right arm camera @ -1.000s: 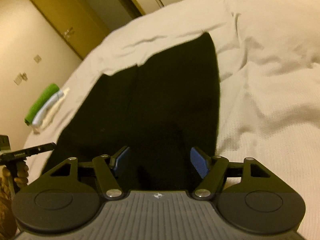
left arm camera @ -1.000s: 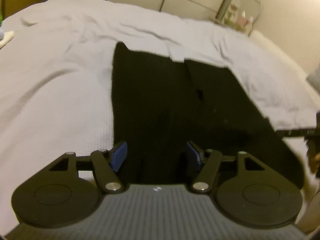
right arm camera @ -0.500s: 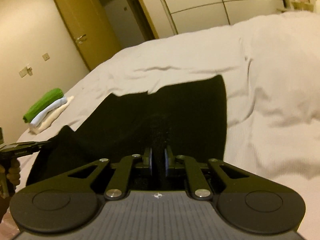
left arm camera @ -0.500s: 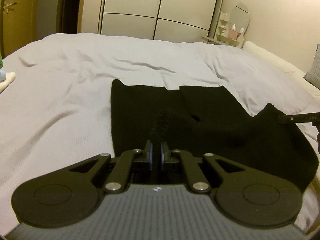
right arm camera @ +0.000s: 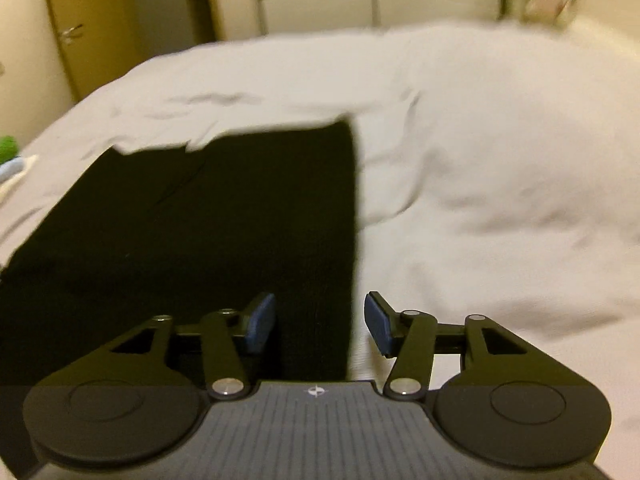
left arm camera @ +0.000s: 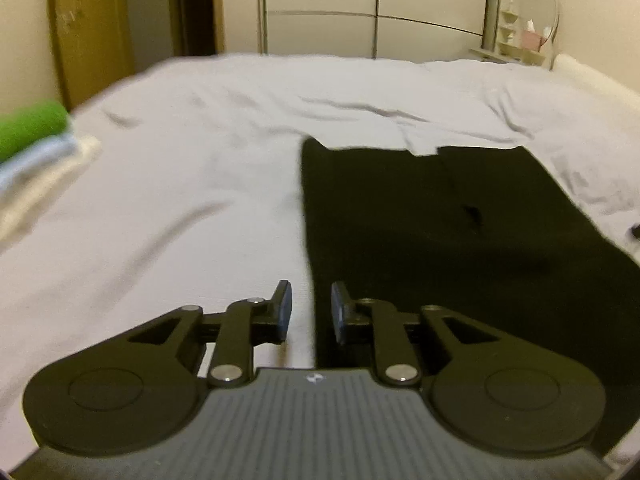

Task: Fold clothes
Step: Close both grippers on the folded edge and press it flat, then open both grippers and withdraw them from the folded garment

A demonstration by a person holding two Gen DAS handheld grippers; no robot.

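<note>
- Left wrist view: left gripper [left arm camera: 311,312] with jaws a small gap apart, just been opening, nothing between the pads. It sits over the near left edge of the black garment [left arm camera: 460,240], which lies flat on the white bedspread [left arm camera: 180,200]. Stack of folded clothes [left arm camera: 32,140] far left, well apart from the garment; green piece on top.
- Right wrist view: right gripper [right arm camera: 320,322] with jaws wider apart, also just been opening, empty. The garment's [right arm camera: 200,240] right edge runs between the fingers but the pads don't press on it. Bedspread [right arm camera: 500,180] rumpled to the right.
- Step, my read: both claws off the cloth, a fold looks just laid down; far hem straight, near end flat.
- Next likely needs: pick fresh grip points on one end or side, clamp both corners evenly, carry across without dragging the lower layer. View is blurred, so can't confirm layer count.
</note>
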